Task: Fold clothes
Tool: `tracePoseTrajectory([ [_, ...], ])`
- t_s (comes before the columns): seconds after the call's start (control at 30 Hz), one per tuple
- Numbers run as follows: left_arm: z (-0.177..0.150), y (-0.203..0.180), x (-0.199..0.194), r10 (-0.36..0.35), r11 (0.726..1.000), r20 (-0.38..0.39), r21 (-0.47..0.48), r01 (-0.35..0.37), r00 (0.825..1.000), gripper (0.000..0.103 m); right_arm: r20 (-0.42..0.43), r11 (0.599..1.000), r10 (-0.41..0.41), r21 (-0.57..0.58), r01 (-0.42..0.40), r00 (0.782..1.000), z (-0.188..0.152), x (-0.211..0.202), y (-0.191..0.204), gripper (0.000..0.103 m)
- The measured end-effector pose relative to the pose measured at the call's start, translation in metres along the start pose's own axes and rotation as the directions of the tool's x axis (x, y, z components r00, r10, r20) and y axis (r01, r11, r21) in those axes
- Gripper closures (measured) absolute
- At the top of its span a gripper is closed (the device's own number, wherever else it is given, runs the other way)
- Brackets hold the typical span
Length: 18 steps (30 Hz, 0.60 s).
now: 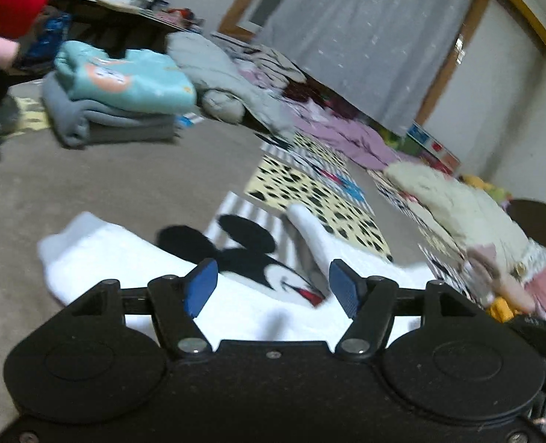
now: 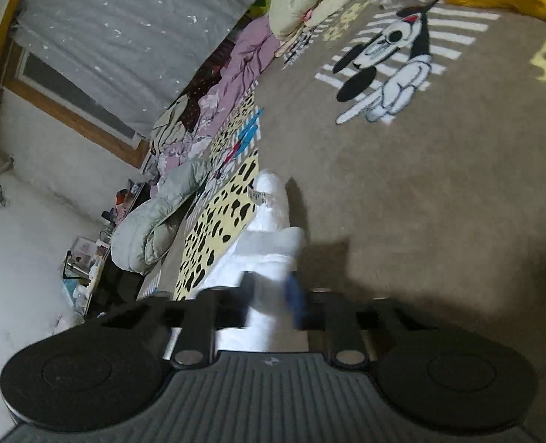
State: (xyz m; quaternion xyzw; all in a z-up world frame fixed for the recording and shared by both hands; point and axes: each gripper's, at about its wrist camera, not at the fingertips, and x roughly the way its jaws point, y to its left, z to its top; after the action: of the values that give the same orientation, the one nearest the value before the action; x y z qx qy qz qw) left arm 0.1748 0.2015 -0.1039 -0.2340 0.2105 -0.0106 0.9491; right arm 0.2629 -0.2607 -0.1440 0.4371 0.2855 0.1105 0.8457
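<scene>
The white garment (image 1: 132,258) lay on the brown carpet (image 1: 88,184), partly covering a cartoon mouse print (image 1: 243,247) on the rug. One end of it ran into the right wrist view (image 2: 269,229), bunched into a narrow ridge with a small label showing near the far end.

The left hand-held gripper (image 1: 273,288) hovered low over the garment, tilted forward, with its two blue pads (image 1: 199,288) set well apart and nothing between them. The right hand-held gripper (image 2: 269,295) was rolled onto its side relative to the floor, and its fingers were clamped on the white garment.

Beyond the garment, one stack of three folded items (image 1: 118,103) stood on the carpet: a teal piece on top of two grey ones. A grey padded jacket (image 1: 228,81) lay just beside the stack. One cream fleece garment (image 1: 468,206) lay to the right. One grey curtain (image 1: 376,37) hung at the back wall.
</scene>
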Motion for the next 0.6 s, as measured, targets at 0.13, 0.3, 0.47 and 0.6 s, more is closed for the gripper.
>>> tracePoseTrajectory([
  [0.13, 0.000, -0.005, 0.004, -0.014, 1.000, -0.002, 0.005, 0.014, 1.000, 0.037, 0.073, 0.998, 0.023, -0.054, -0.019, 0.997, 0.007, -0.026, 0.010, 0.092],
  [0.3, 0.000, -0.012, 0.008, -0.032, 0.999, -0.004, 0.007, 0.032, 0.999, 0.037, 0.170, 0.994, 0.033, -0.105, -0.015, 0.985, 0.022, -0.066, 0.008, 0.092],
  [0.47, -0.001, -0.018, 0.009, -0.048, 0.999, 0.000, 0.007, 0.048, 0.999, 0.037, 0.267, 0.993, -0.004, -0.115, 0.036, 0.964, 0.039, -0.111, -0.017, 0.092],
  [0.6, -0.002, -0.022, 0.011, -0.052, 0.999, -0.003, 0.013, 0.052, 0.999, 0.037, 0.321, 0.992, -0.066, -0.077, 0.096, 0.945, 0.052, -0.134, -0.051, 0.092],
])
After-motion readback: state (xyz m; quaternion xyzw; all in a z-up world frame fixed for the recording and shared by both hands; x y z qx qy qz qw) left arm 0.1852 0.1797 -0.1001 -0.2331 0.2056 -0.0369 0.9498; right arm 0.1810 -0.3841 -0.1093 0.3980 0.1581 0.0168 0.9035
